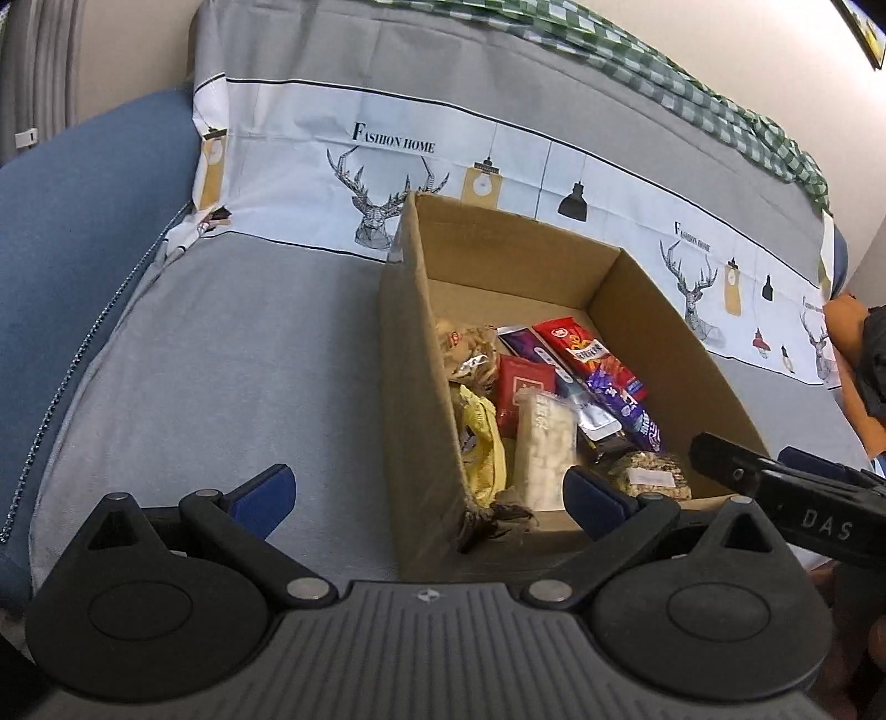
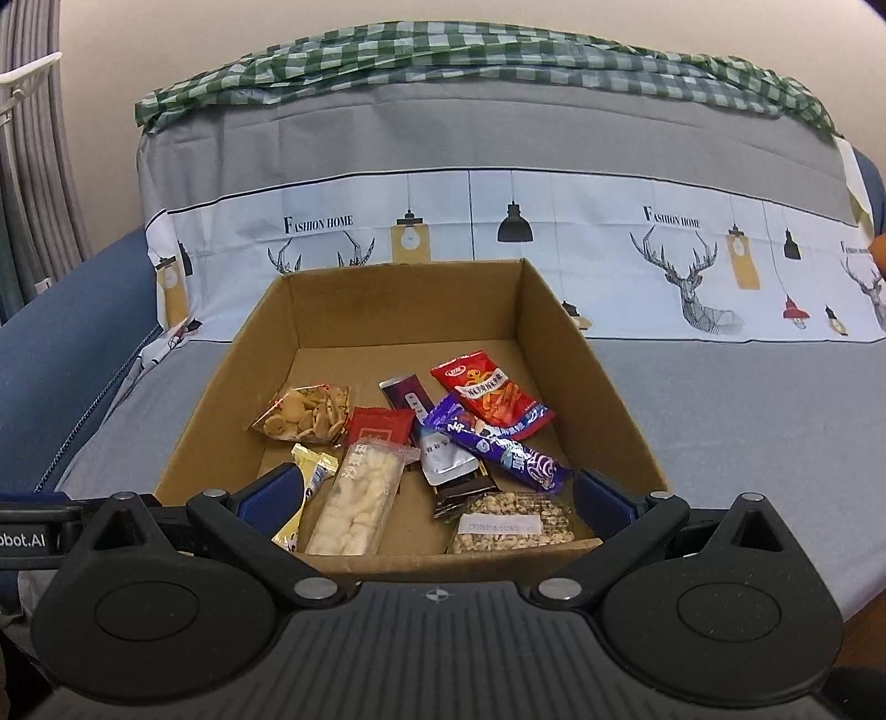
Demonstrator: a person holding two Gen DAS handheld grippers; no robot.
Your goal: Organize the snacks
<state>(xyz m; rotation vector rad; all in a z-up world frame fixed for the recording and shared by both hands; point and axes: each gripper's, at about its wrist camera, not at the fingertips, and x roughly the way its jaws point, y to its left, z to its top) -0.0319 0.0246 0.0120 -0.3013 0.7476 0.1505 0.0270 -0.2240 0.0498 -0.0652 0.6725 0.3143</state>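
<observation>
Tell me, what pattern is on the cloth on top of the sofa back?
Green and white checks on the cloth, clearest from the right wrist.

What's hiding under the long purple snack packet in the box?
The purple packet lies across a silver pouch and the red packet's end. Whatever else sits beneath it is covered.

A blue sofa (image 2: 50, 354) wears a grey printed cover (image 2: 498, 138); a green checked cloth (image 2: 443, 55) tops its backrest, a cream wall (image 2: 443, 14) behind.
</observation>
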